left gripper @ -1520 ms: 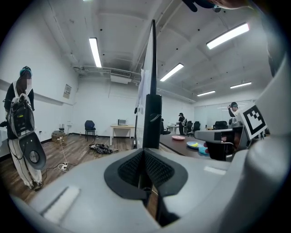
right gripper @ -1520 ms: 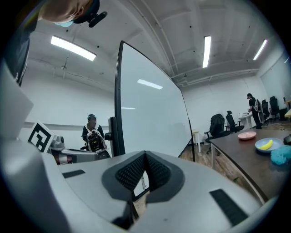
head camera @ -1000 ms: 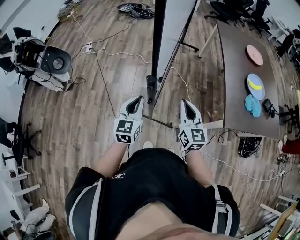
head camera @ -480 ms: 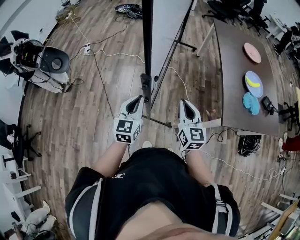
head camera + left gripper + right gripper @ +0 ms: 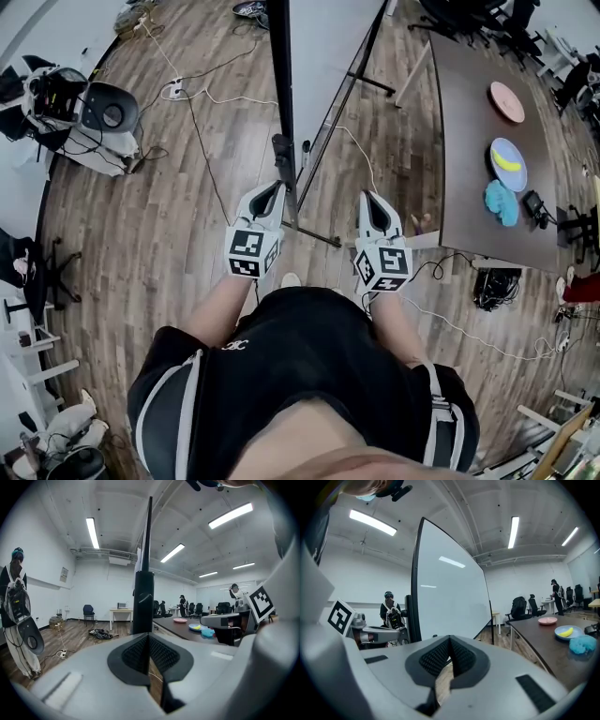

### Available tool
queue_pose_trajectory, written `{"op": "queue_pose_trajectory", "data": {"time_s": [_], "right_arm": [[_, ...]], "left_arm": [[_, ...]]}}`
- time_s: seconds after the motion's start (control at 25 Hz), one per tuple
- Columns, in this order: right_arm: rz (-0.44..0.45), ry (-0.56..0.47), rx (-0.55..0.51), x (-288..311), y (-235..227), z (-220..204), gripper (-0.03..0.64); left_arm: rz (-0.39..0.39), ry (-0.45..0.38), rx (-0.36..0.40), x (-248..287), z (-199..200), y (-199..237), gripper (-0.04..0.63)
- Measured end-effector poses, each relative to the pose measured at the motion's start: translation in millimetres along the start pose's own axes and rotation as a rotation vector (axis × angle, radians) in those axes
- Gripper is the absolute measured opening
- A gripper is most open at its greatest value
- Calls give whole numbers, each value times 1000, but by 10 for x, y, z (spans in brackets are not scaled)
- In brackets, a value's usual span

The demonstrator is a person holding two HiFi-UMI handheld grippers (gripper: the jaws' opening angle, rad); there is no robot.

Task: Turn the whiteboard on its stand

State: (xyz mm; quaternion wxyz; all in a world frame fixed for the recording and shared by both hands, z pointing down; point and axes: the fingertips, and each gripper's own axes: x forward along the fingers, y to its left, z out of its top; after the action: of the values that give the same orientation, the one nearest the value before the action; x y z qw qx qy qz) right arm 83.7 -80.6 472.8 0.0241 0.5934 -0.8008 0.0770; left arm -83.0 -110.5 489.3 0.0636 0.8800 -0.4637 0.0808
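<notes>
Jaws of left gripper (image 5: 270, 190) and right gripper (image 5: 372, 200) press together, empty. Whiteboard (image 5: 450, 597) shows broadside in right gripper view, edge-on in left.

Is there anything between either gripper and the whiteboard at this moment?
Nothing visible does. The left gripper faces the whiteboard at its near black edge, with only open air ahead of its closed jaws. The right gripper faces the white surface the same way. The stand's foot bar and a cable lie lower, on the floor.
</notes>
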Motion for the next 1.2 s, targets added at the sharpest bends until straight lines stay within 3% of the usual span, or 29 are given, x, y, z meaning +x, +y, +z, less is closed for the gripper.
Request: {"op": "queue_pose_trajectory", "data": {"time_s": [1.2], "right_arm": [[32, 16, -8, -95, -134, -65, 5]], "left_arm": [[51, 22, -2, -45, -49, -155, 8]]}}
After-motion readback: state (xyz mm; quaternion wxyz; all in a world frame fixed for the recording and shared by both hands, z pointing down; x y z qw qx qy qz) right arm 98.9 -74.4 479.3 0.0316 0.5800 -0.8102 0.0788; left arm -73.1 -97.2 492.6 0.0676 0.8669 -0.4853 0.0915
